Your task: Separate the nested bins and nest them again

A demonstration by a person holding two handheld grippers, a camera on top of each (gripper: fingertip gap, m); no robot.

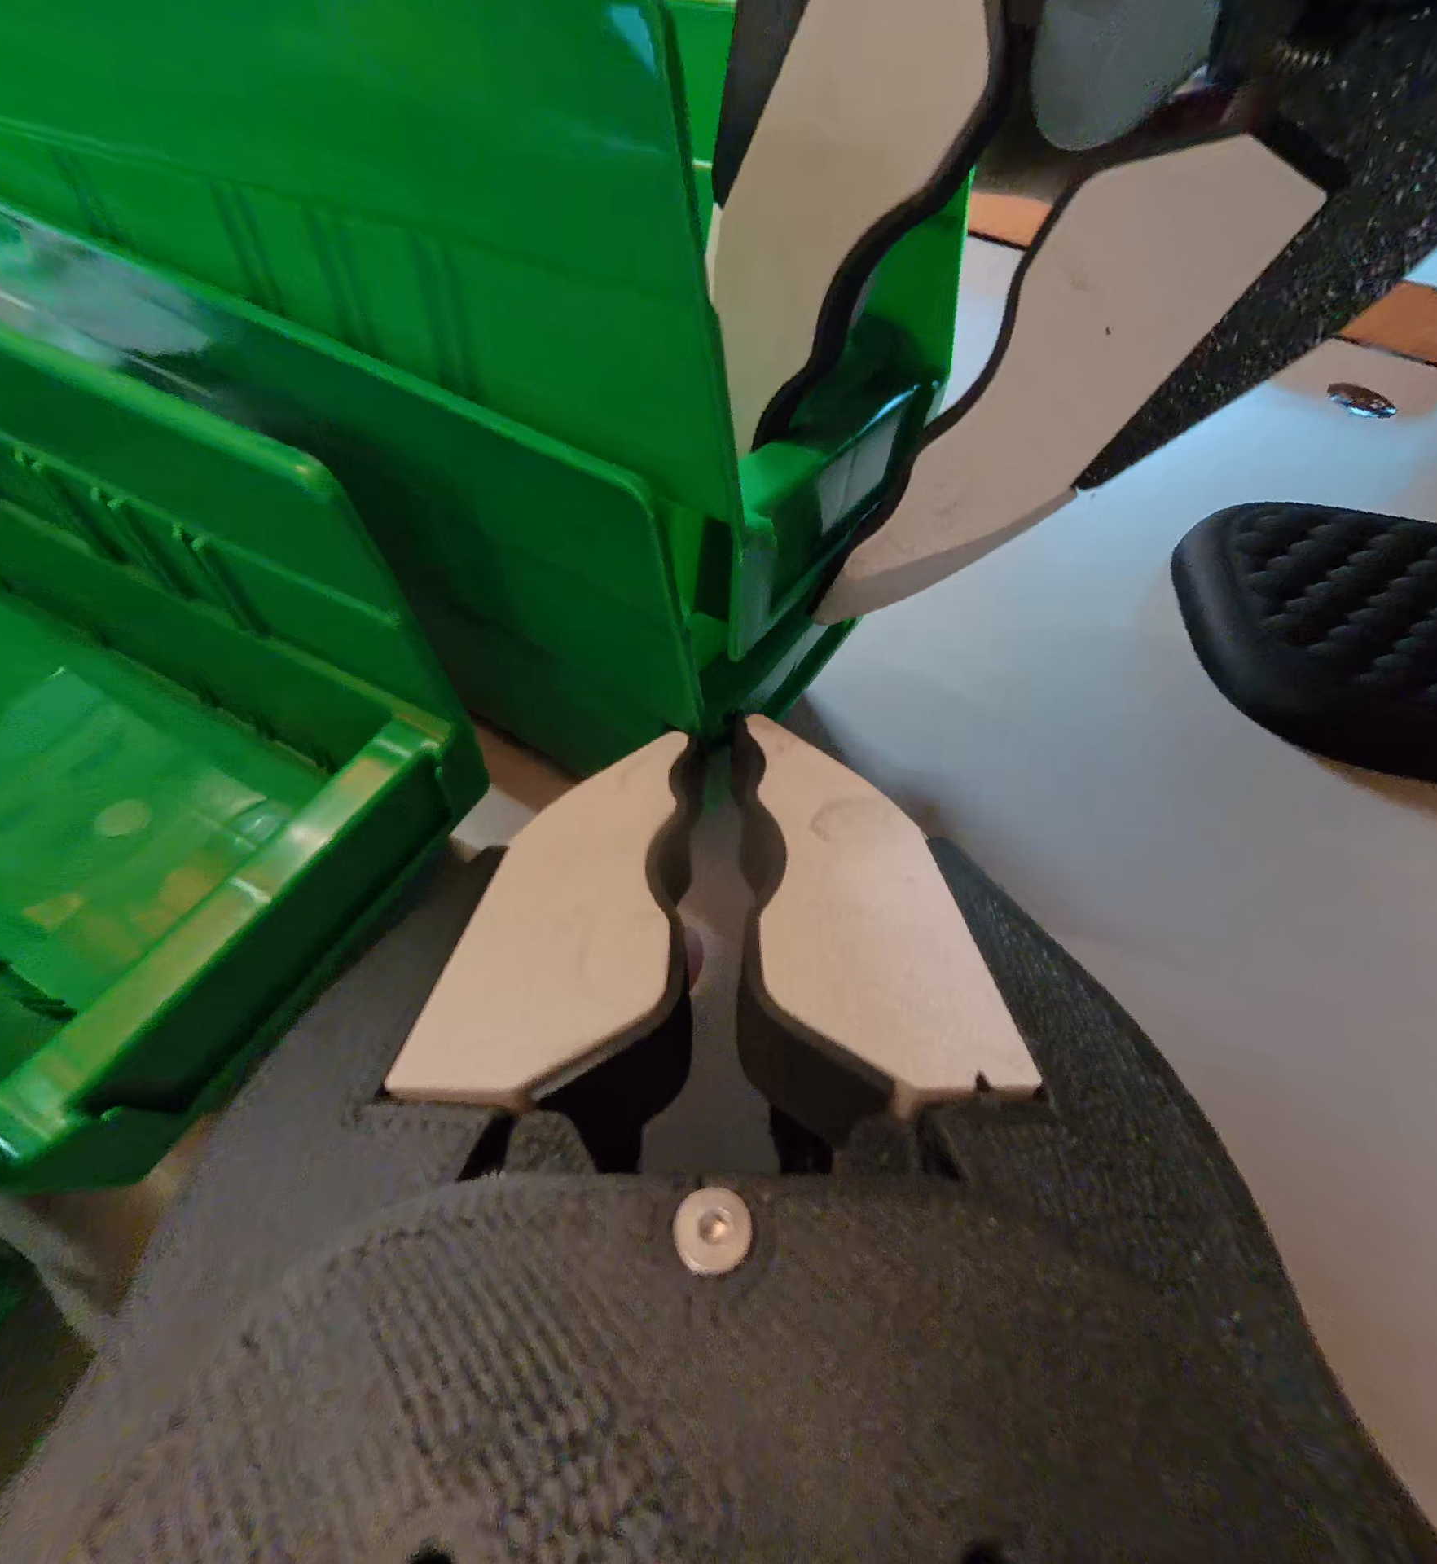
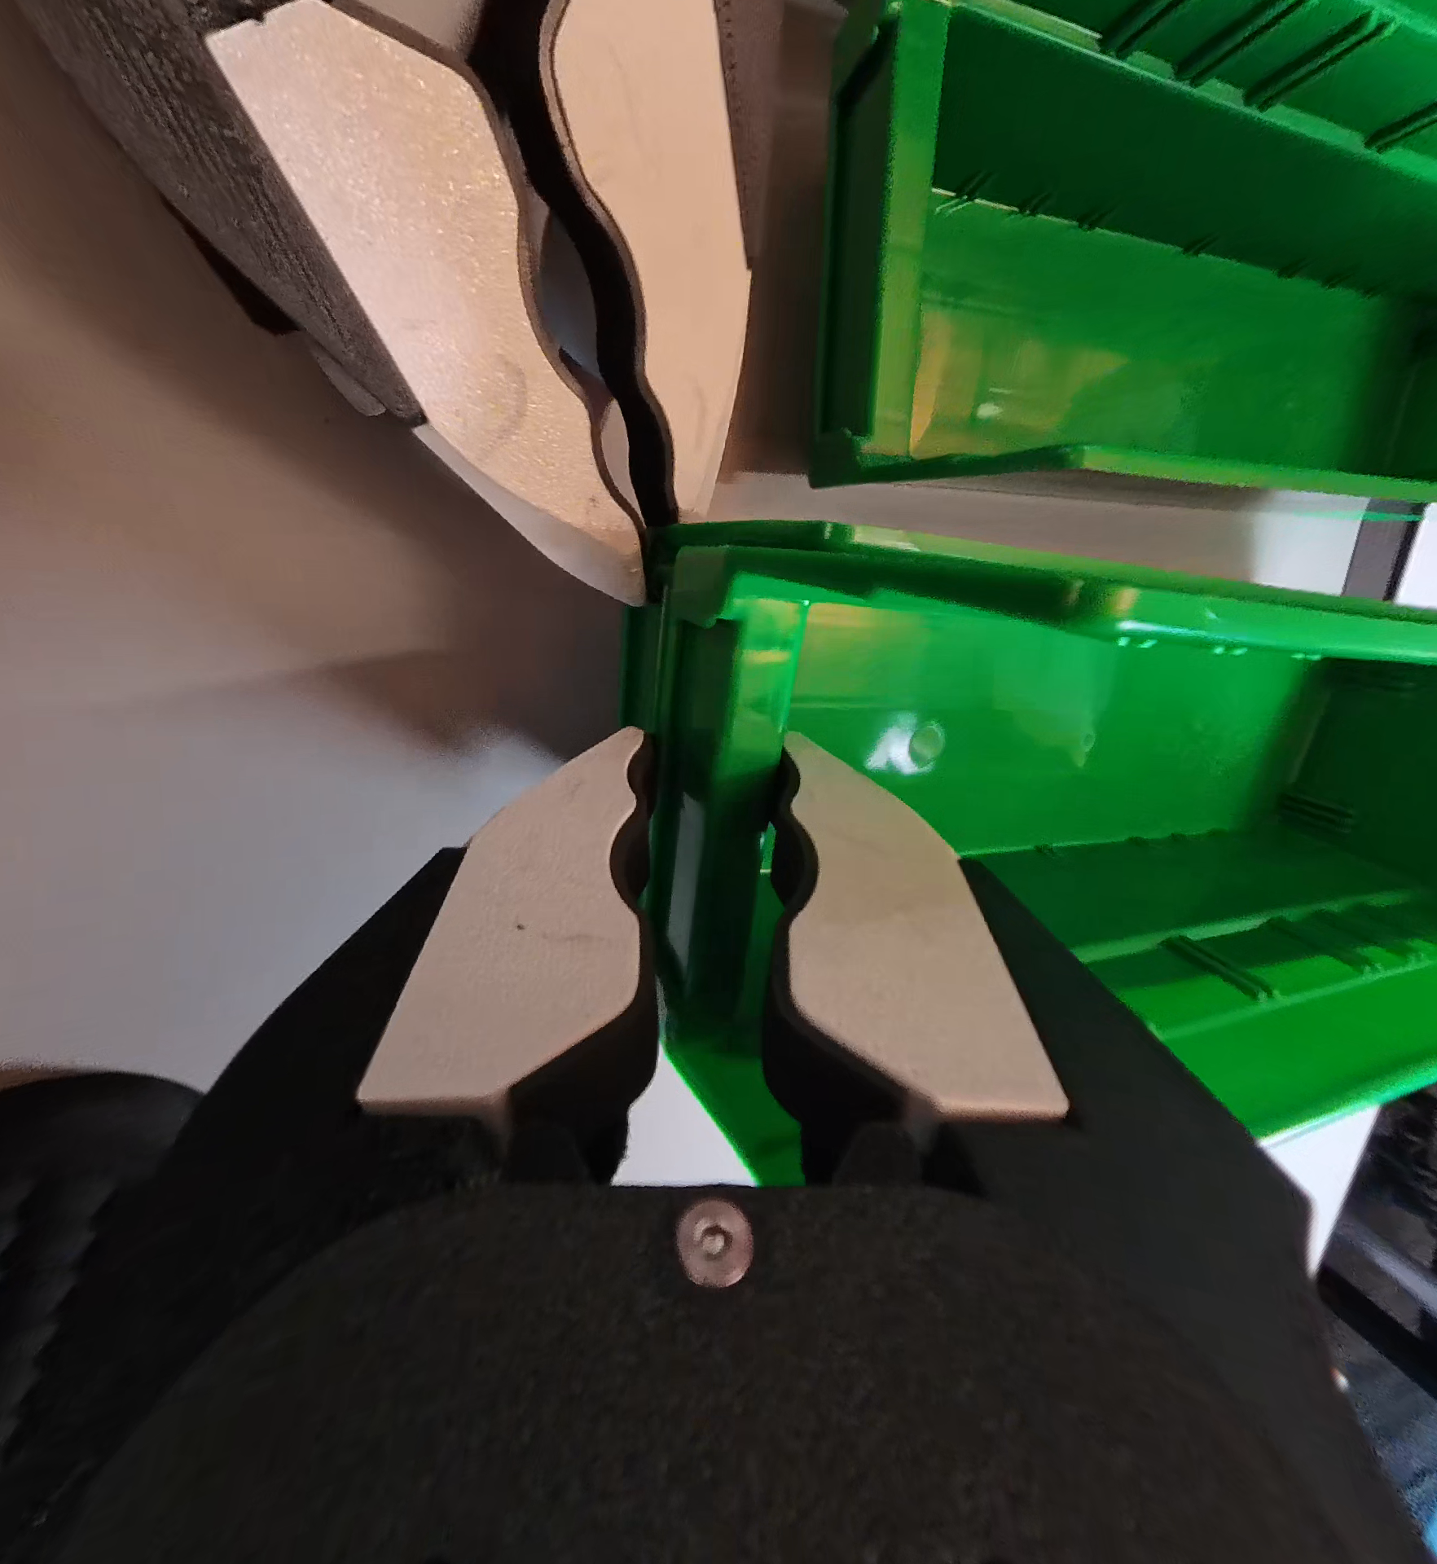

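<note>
White table point(image 1: 1079, 804) bears green bins point(image 1: 487, 381).

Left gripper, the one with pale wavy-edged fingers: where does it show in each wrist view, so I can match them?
Left wrist view: the left gripper is at bottom centre, pinching a corner edge of the green plastic bin.
Right wrist view: it is at top left, with its tips at the bin's corner.
Shared landmark: the bin's label-slot front lip, clamped by the right gripper.
</note>
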